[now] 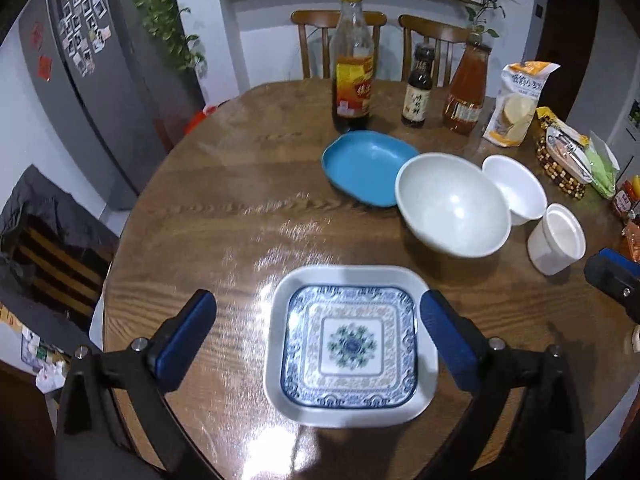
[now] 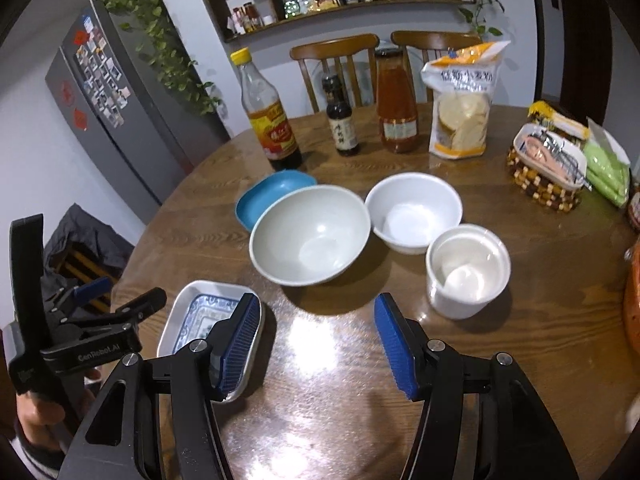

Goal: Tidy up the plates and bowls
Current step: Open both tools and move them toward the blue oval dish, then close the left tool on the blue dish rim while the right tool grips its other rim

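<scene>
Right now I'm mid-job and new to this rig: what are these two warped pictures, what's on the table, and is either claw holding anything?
There is no robot arm: a person holds a two-finger claw in each hand, each with a wide-angle camera looking along its fingers.

The left wrist view shows the left claw wide open above a square patterned plate, not gripping it.

The right wrist view shows the right claw open over bare round table, holding nothing.

Further back sit a blue dish, a large white bowl, a smaller white bowl and a white cup. Behind them stand bottles, a snack bag and a woven basket.
</scene>
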Tool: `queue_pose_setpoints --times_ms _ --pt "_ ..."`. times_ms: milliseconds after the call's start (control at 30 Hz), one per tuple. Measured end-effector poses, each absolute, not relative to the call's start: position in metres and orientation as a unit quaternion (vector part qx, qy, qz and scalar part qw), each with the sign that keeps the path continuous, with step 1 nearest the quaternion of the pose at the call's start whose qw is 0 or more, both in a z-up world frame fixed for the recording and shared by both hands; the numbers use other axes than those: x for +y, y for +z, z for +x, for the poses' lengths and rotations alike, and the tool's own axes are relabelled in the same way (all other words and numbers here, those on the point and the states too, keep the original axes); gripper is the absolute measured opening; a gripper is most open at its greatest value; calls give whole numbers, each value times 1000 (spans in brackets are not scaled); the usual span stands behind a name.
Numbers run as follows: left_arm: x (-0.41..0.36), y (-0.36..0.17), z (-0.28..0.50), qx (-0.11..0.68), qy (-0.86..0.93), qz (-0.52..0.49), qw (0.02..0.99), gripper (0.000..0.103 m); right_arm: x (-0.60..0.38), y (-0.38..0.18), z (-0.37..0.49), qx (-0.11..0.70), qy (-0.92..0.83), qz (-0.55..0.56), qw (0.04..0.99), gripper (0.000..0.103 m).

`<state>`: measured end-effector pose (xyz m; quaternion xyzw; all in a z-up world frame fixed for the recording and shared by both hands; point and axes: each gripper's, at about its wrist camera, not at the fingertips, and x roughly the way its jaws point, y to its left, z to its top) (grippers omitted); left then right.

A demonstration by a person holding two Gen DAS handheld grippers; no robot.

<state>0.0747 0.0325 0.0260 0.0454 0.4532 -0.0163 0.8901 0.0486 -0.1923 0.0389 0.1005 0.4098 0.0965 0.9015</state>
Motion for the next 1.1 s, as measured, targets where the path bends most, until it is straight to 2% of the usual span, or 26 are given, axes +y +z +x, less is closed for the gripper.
queue_pose_setpoints --times_ms 333,633,700,767,800,867,1000,1067,1100 --pt "45 44 129 446 -4 6 895 102 -206 72 78 384 69 84 917 61" --pt "42 16 202 477 16 -11 879 100 -189 75 134 375 95 75 919 61" --pt "40 1 219 496 20 -24 868 95 -187 70 146 379 99 89 916 61" --pt "37 -12 231 505 23 -24 863 82 -182 64 151 383 108 100 912 61" --pt "35 -17 235 509 25 -21 860 79 -180 61 152 385 112 102 911 61" --pt "32 -29 242 519 22 -20 854 68 -174 56 155 391 117 103 907 61" --pt "27 -47 255 531 21 -15 847 55 -167 46 160 404 118 98 902 61" --pt "28 -54 261 541 20 -17 840 37 -166 44 163 407 115 96 901 60" --pt "28 -59 263 548 17 -21 836 33 -166 43 164 408 114 94 901 60"
